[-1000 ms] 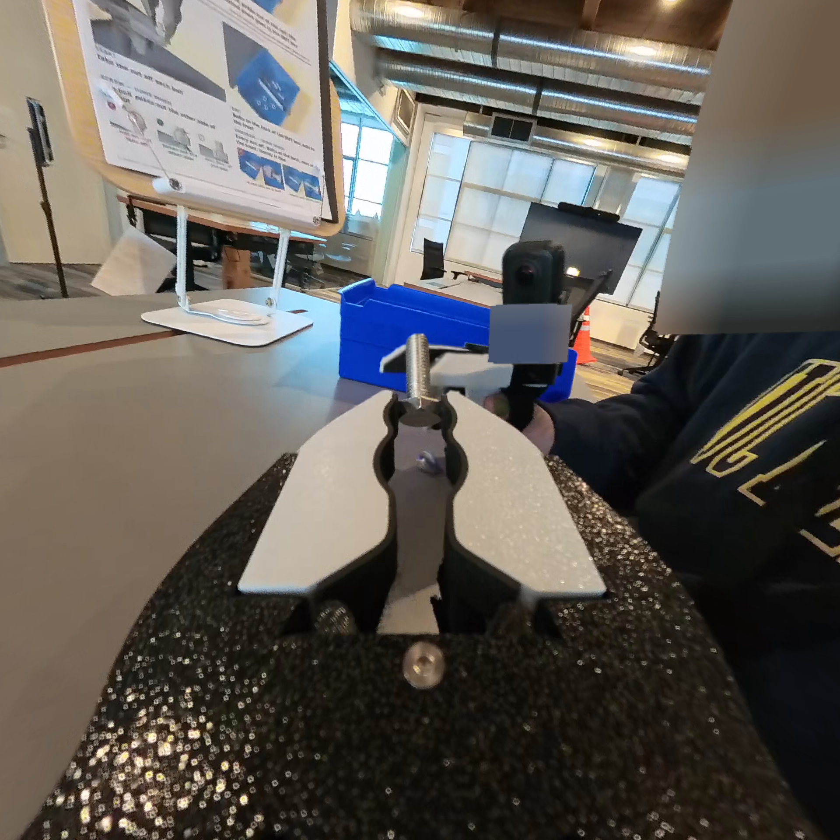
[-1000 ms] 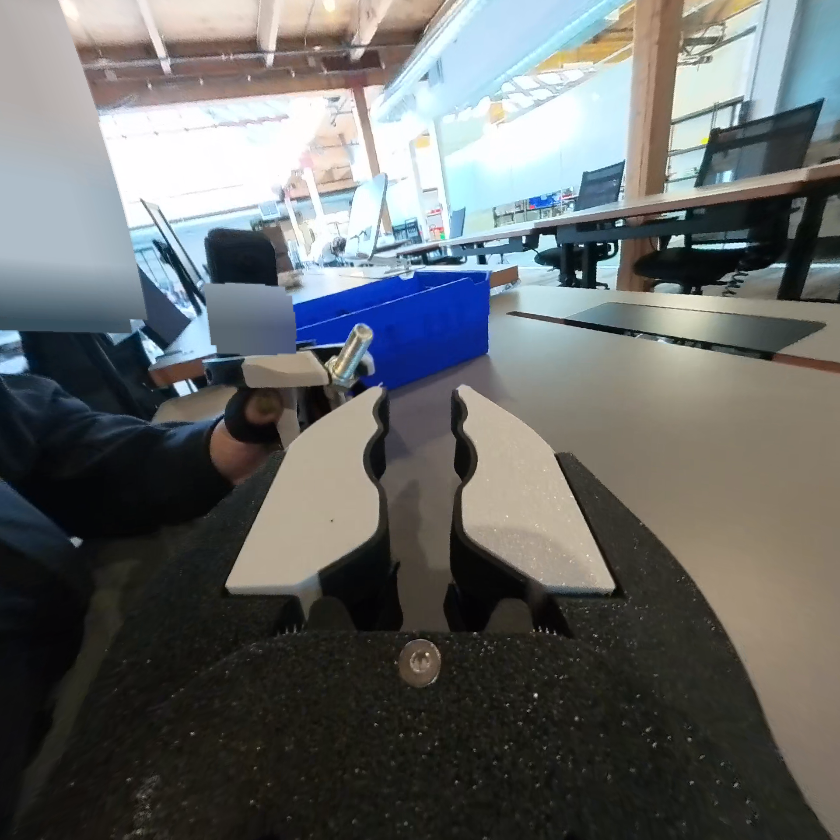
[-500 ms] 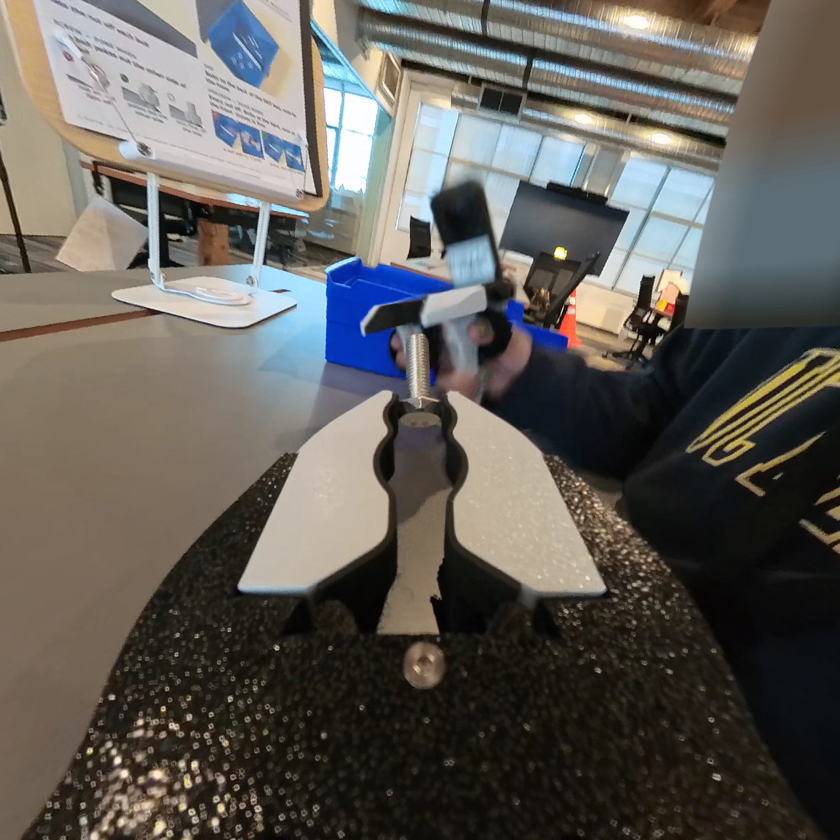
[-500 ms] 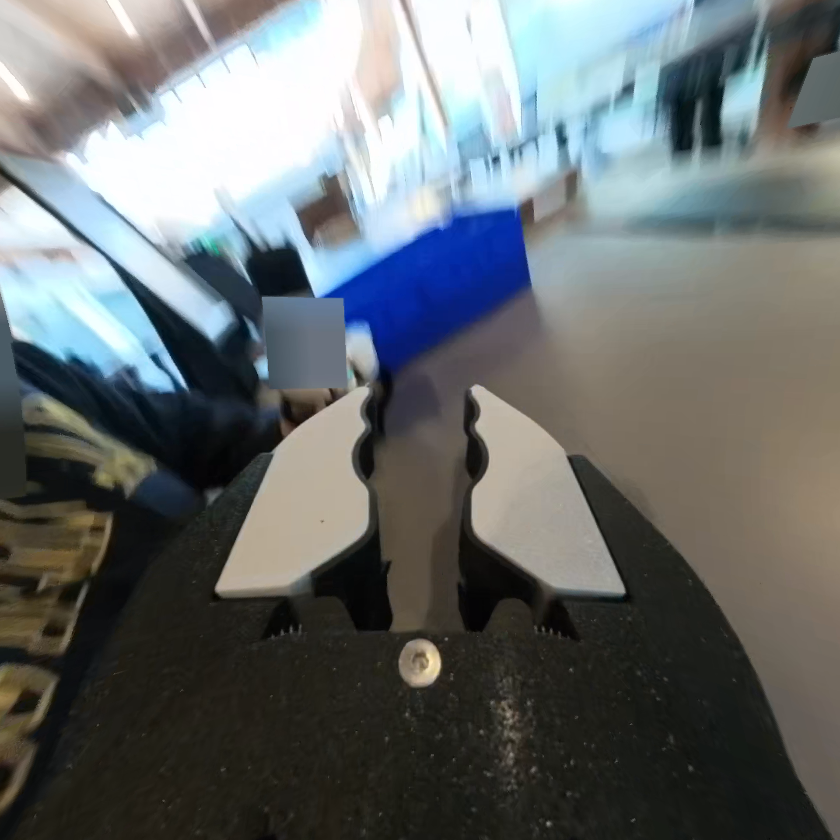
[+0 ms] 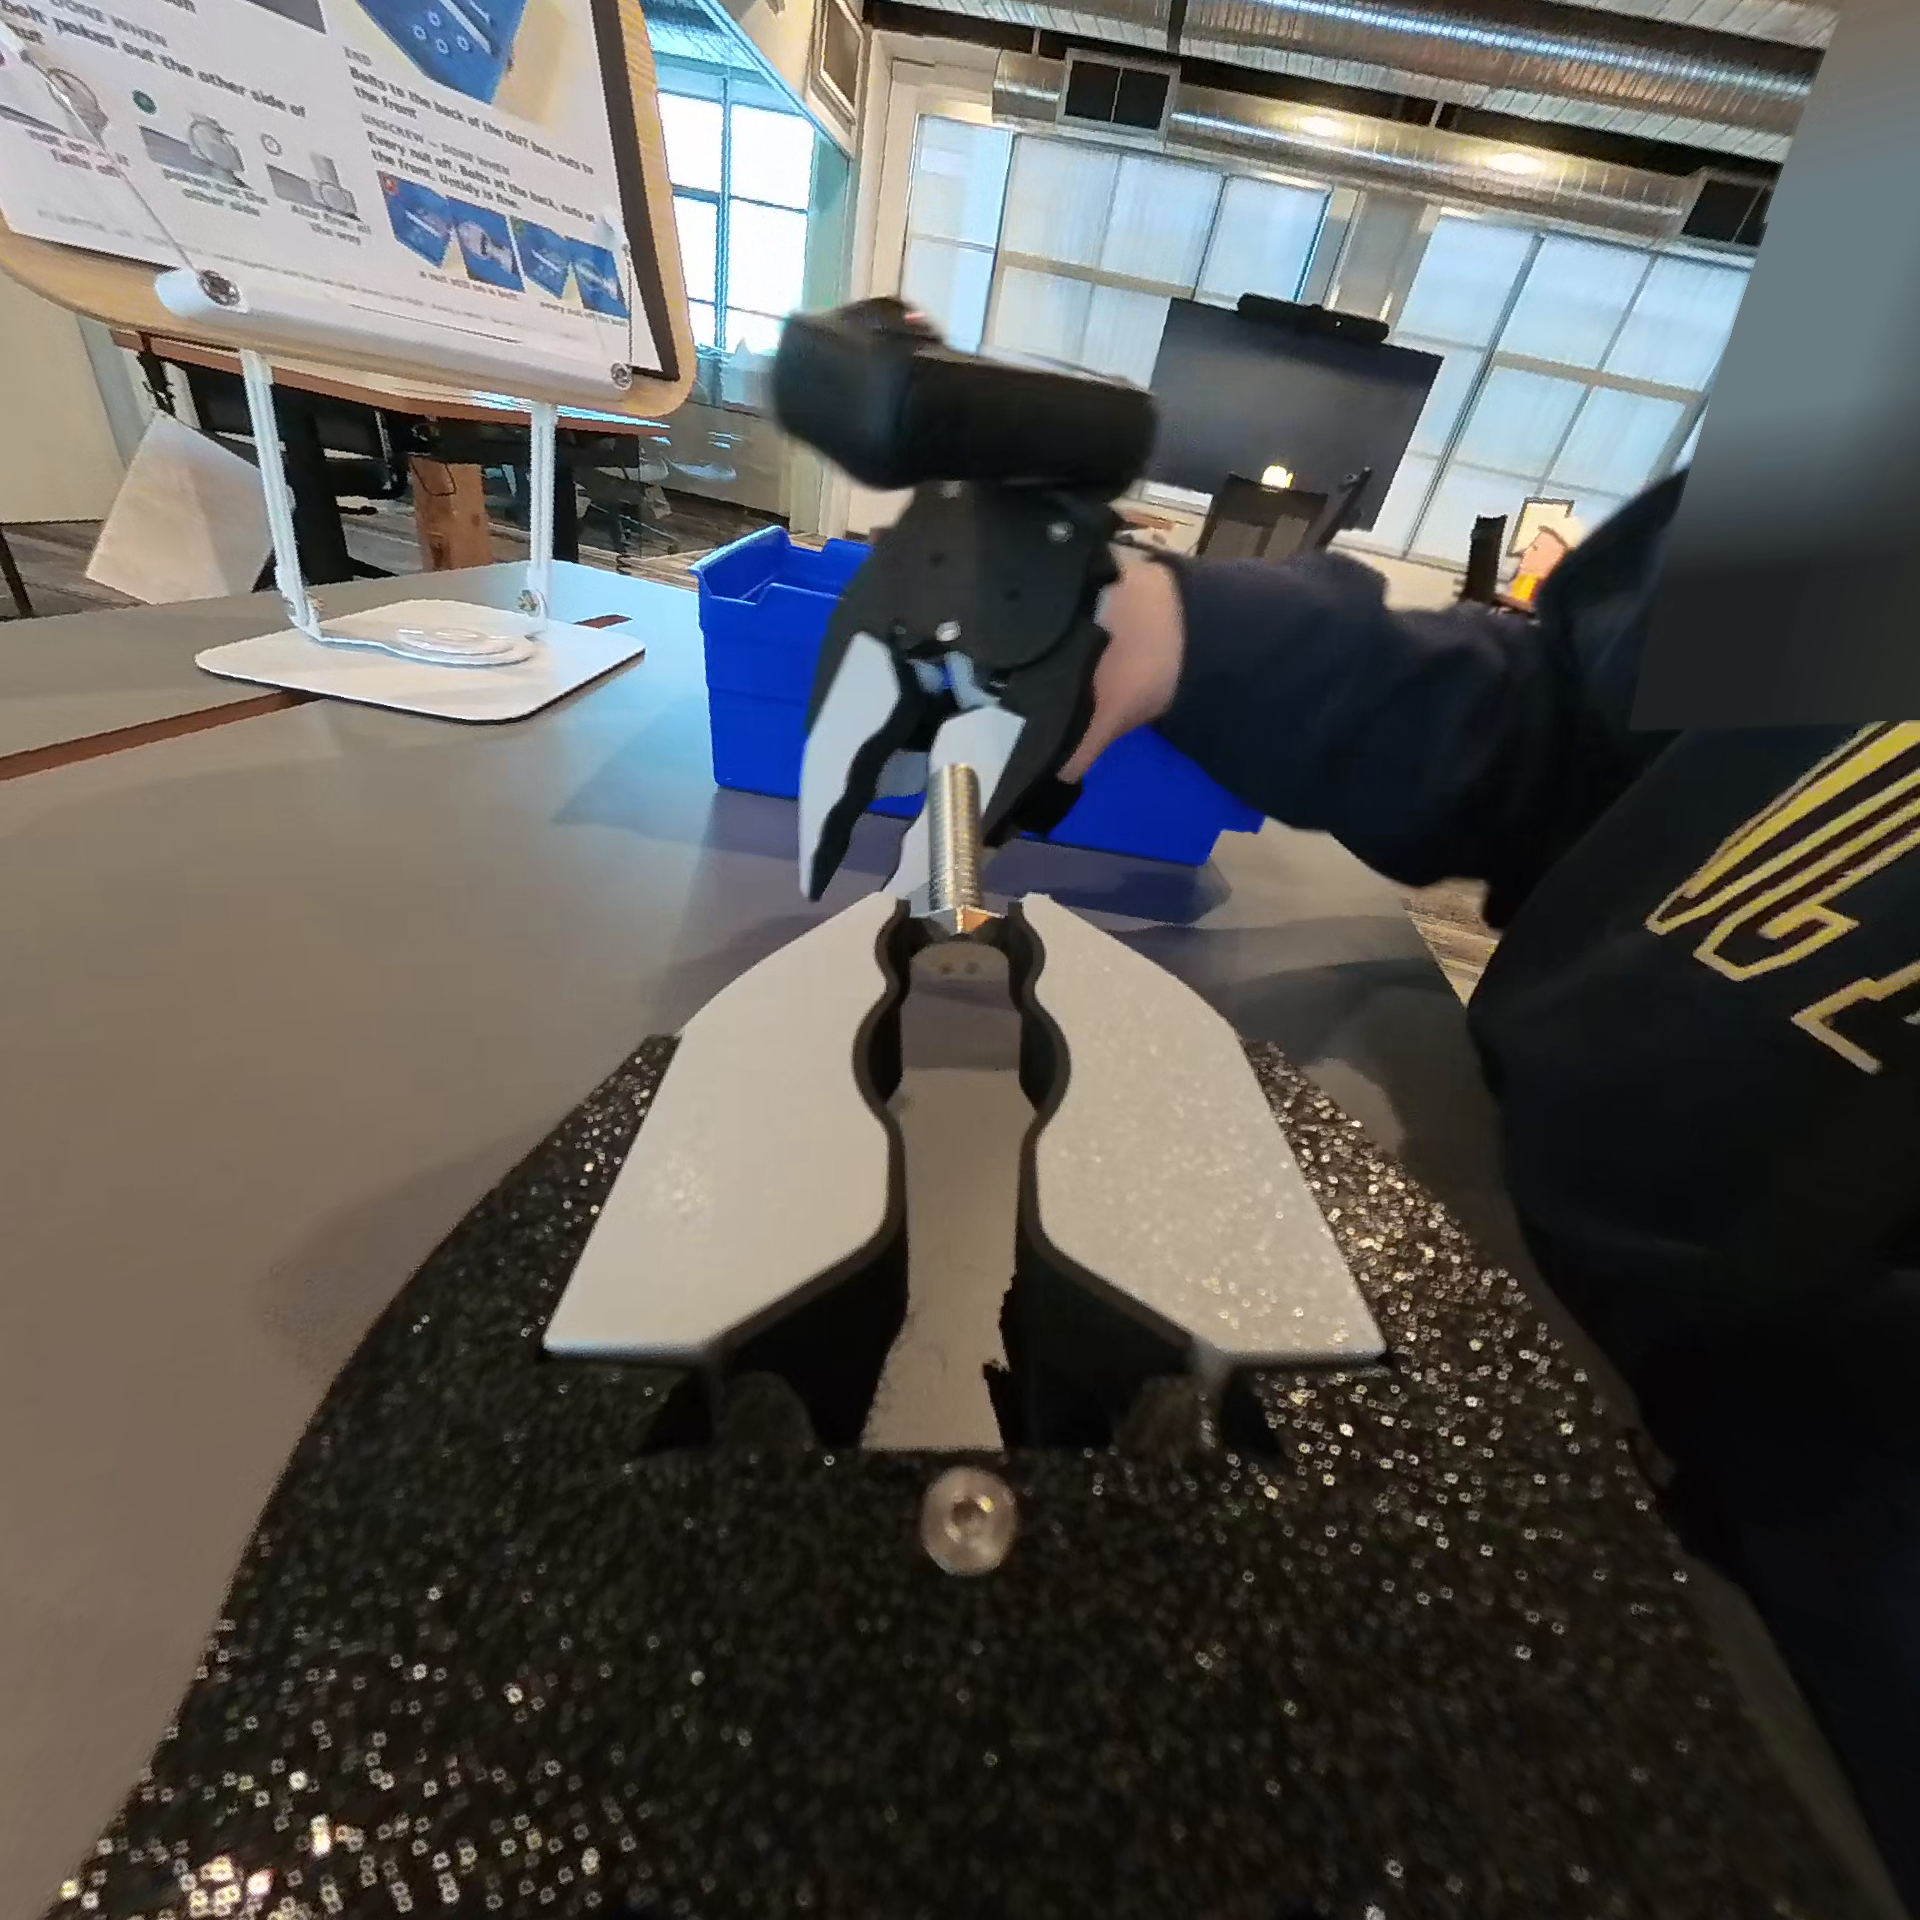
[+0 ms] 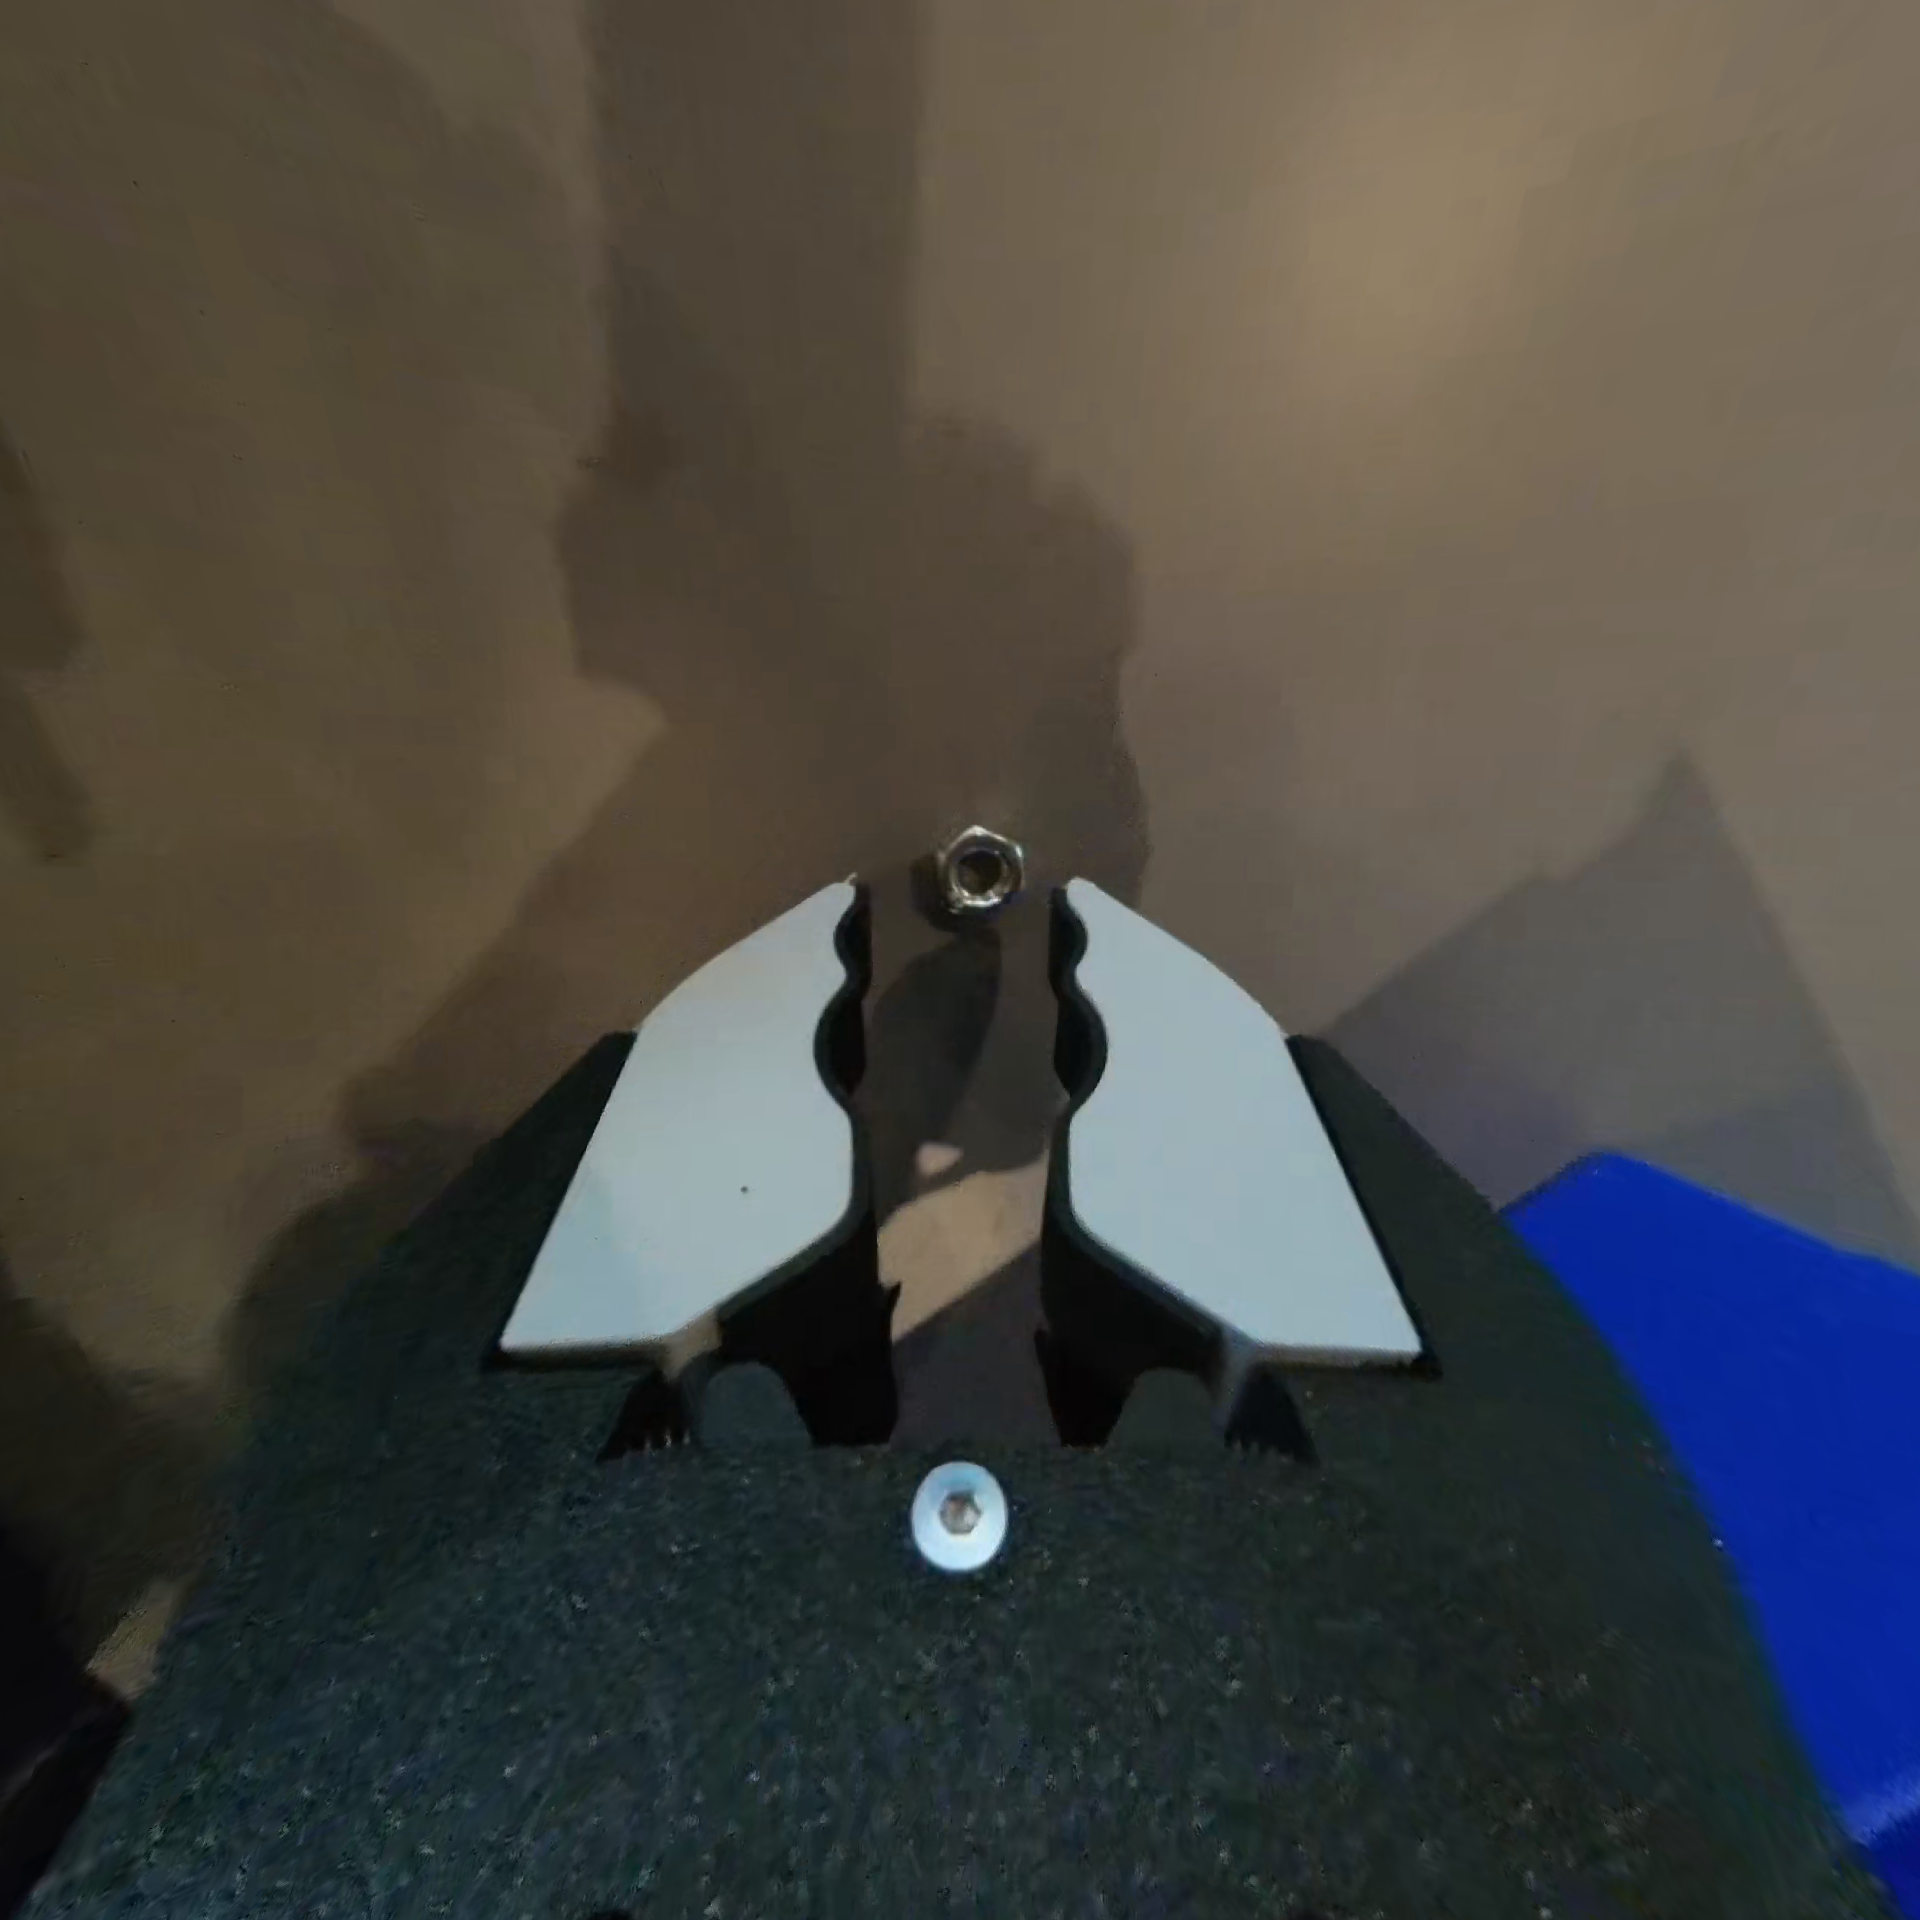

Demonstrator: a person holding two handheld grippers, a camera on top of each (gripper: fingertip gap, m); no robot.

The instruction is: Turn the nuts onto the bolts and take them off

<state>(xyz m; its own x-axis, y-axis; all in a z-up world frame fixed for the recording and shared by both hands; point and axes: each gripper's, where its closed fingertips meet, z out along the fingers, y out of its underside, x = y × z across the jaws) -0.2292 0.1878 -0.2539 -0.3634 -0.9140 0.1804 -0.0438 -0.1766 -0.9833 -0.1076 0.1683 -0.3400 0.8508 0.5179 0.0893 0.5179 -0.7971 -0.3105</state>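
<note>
My left gripper [image 5: 954,914] is shut on the hex head of a silver bolt [image 5: 954,831], which stands upright with its threaded shaft pointing up. My right gripper shows beyond it in the left wrist view [image 5: 860,883], held in a hand, pointing down at the table, jaws apart, just behind the bolt. In the right wrist view my right gripper [image 6: 956,899] is open and empty, looking straight down. A silver nut [image 6: 980,871] lies flat on the grey table [image 6: 1351,416], just past the fingertips and in line with the gap.
A blue plastic bin [image 5: 758,665] stands on the table behind the grippers; its corner shows in the right wrist view [image 6: 1714,1351]. An instruction board on a white stand [image 5: 416,644] is at the far left. A person's dark sleeve [image 5: 1351,707] reaches in from the right. Some 15 cm of space lies between my two pairs of fingers.
My right gripper swung from level to pointing down over the table and came in close behind the bolt; the nut is now in its view. My left gripper keeps holding the bolt.
</note>
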